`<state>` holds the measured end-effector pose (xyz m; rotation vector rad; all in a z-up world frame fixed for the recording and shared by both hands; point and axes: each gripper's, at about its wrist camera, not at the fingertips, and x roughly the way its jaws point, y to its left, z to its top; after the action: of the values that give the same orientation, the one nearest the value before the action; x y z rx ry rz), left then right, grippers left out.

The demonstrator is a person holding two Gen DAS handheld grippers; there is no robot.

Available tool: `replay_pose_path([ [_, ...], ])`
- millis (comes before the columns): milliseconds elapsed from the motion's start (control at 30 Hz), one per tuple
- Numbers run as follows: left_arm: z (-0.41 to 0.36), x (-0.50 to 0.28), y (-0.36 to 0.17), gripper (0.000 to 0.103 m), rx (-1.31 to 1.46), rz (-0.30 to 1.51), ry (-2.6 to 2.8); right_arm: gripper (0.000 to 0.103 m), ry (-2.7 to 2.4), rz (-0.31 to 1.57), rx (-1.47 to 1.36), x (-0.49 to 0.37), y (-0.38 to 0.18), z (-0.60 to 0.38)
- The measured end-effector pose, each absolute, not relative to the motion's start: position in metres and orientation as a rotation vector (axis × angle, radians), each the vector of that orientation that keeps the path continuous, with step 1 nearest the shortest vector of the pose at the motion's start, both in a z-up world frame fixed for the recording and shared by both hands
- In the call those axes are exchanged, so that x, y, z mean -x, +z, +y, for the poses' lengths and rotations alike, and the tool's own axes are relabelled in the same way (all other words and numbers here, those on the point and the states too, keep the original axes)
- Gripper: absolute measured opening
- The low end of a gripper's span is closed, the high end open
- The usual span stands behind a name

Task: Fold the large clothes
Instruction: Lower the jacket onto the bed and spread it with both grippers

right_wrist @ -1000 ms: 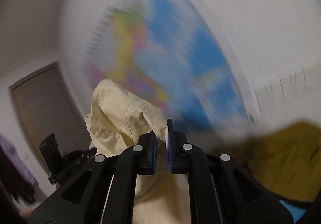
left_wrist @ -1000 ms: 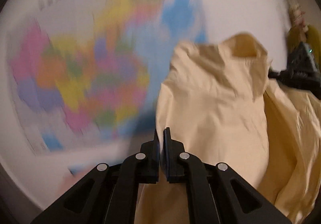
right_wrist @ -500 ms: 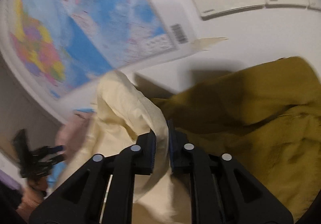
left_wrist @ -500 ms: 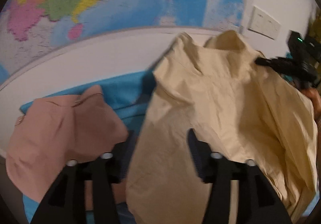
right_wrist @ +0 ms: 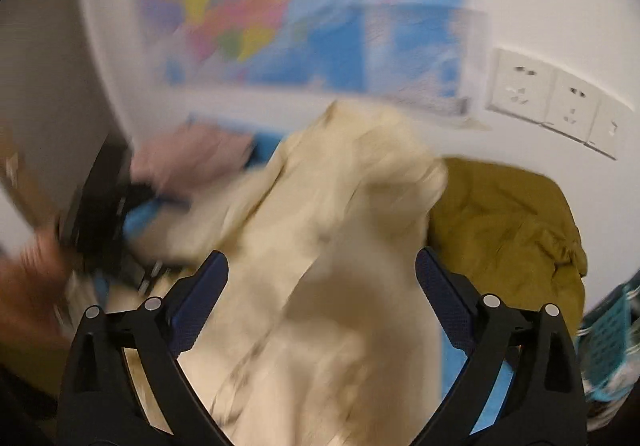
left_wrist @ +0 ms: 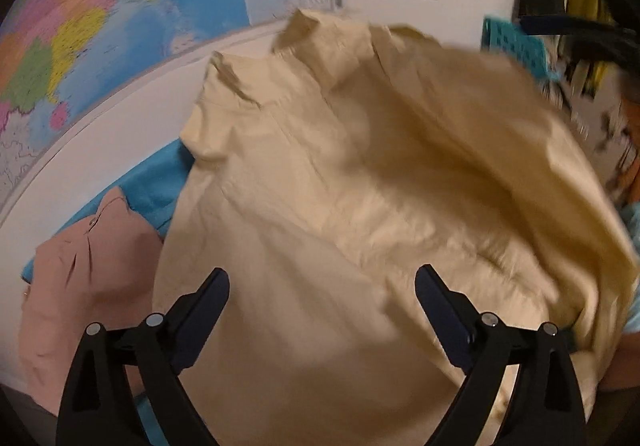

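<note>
Now both grippers, left (left_wrist: 322, 304) and right (right_wrist: 322, 286), have just been opening, jaws spread, nothing pinched; cream shirt (left_wrist: 360, 214) dropped onto blue cover (left_wrist: 160, 182), seemingly for flattening before folding.

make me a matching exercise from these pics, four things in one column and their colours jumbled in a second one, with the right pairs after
Things:
1. big shirt in the middle
2. garment at the left
3. garment at the right
4. cloth covering the surface

Colours:
A. mustard
B. bright blue
C. cream
D. dusty pink

Pairs: 1-C, 2-D, 3-A, 4-B
</note>
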<state>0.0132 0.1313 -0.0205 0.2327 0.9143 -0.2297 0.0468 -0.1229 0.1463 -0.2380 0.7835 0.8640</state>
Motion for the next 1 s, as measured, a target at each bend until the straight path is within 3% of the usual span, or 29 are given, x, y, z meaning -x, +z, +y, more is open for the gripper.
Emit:
replay_pose_path([
  [33,0.129,-0.012,-0.028,0.091,-0.238,0.935,-0.230,0.093,0.865,0.799,0.263,-0.036,0.139,-0.118],
  [133,0.131,-0.013,-0.044,0.076,-0.229,0.987,-0.200,0.090,0.816,0.906,0.344,-0.018,0.096,-0.106],
  [167,0.134,-0.013,-0.046,0.066,-0.224,1.001,-0.191,0.079,0.813,0.942,0.352,-0.020,0.084,-0.102],
  [200,0.136,-0.014,-0.048,0.050,-0.212,1.011,-0.185,0.069,0.786,0.970,0.382,-0.022,0.069,-0.100],
  [267,0.143,-0.014,-0.048,0.029,-0.181,1.016,-0.169,0.003,0.749,1.001,0.399,-0.029,0.055,-0.104],
  [300,0.149,-0.013,-0.044,0.018,-0.156,1.008,-0.168,0.004,0.744,1.006,0.339,-0.037,0.059,-0.116],
  [400,0.170,-0.004,-0.022,0.006,-0.098,0.943,-0.134,0.003,0.705,0.876,0.174,-0.046,0.110,-0.174],
  [500,0.195,0.007,0.005,0.006,-0.047,0.862,-0.102,0.003,0.576,0.755,0.042,-0.056,0.155,-0.246],
  [567,0.207,0.011,0.012,0.008,-0.023,0.843,-0.080,0.003,0.504,0.767,-0.043,-0.073,0.156,-0.287],
  [667,0.215,0.012,0.005,0.023,-0.007,0.861,-0.049,0.007,0.376,0.854,-0.105,-0.101,0.116,-0.319],
  [733,0.212,0.017,-0.001,0.027,0.006,0.863,-0.081,0.011,0.360,0.948,-0.214,-0.119,0.074,-0.329],
  [867,0.201,0.033,-0.003,0.068,-0.009,0.856,-0.151,0.039,0.287,1.040,-0.256,-0.132,0.019,-0.326],
  [967,0.186,0.051,0.001,0.075,0.002,0.845,-0.206,0.067,0.259,1.009,-0.207,-0.121,0.026,-0.324],
  [1000,0.179,0.058,0.000,0.075,0.002,0.851,-0.233,0.069,0.260,0.962,-0.189,-0.114,0.038,-0.323],
])
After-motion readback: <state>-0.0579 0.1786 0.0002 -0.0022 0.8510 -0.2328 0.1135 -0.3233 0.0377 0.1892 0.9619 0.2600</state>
